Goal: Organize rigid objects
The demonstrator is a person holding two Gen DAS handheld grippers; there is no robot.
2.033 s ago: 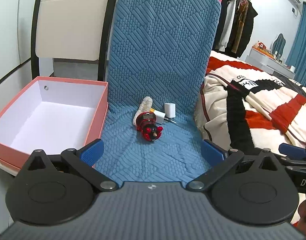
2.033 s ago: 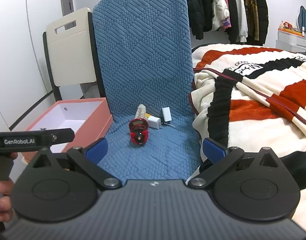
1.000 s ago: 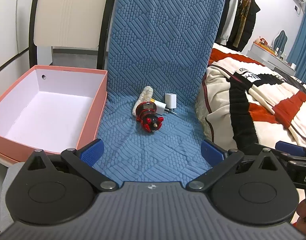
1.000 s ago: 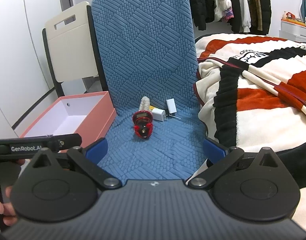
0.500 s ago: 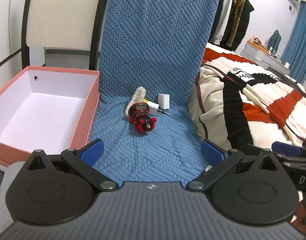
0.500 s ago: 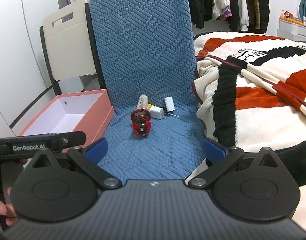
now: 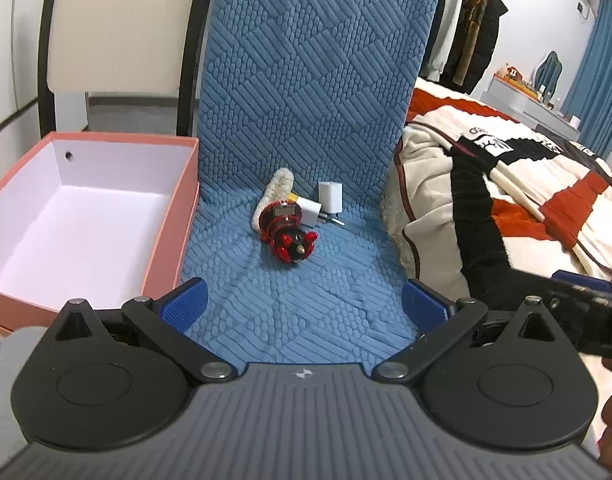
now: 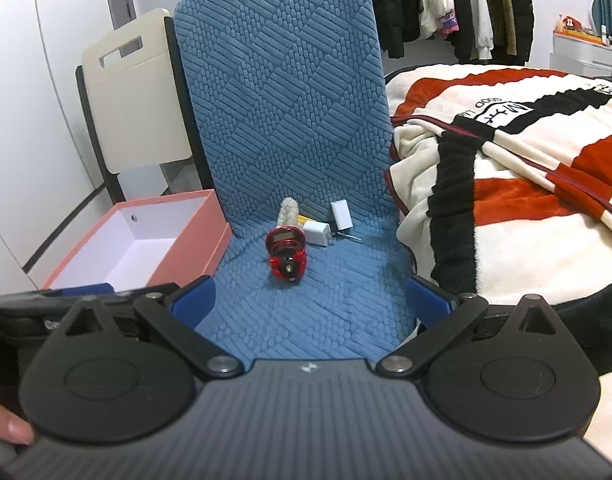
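Observation:
A small pile lies at the back of the blue cushioned chair seat point(image 7: 306, 300): a red and black gadget with a small screen point(image 7: 288, 234), a cream fluffy roll point(image 7: 276, 190), and two white plug adapters point(image 7: 329, 197). The right wrist view shows the same red gadget point(image 8: 286, 254), the fluffy roll point(image 8: 288, 212) and the adapters point(image 8: 341, 215). An empty pink box with a white inside point(image 7: 86, 216) stands left of the seat. My left gripper point(image 7: 304, 304) is open, well short of the pile. My right gripper point(image 8: 310, 300) is open too, holding nothing.
A red, black and cream striped blanket point(image 7: 506, 200) is heaped on the bed right of the chair. A cream folding chair back point(image 8: 134, 92) stands behind the pink box point(image 8: 146, 240). Clothes hang on a rail point(image 8: 446, 0) at the back. A hand point(image 8: 6, 426) holds the left tool.
Both grippers have moved a little closer to the pile on the seat, and both views have shifted slightly. Their fingers stay apart. The objects have not moved.

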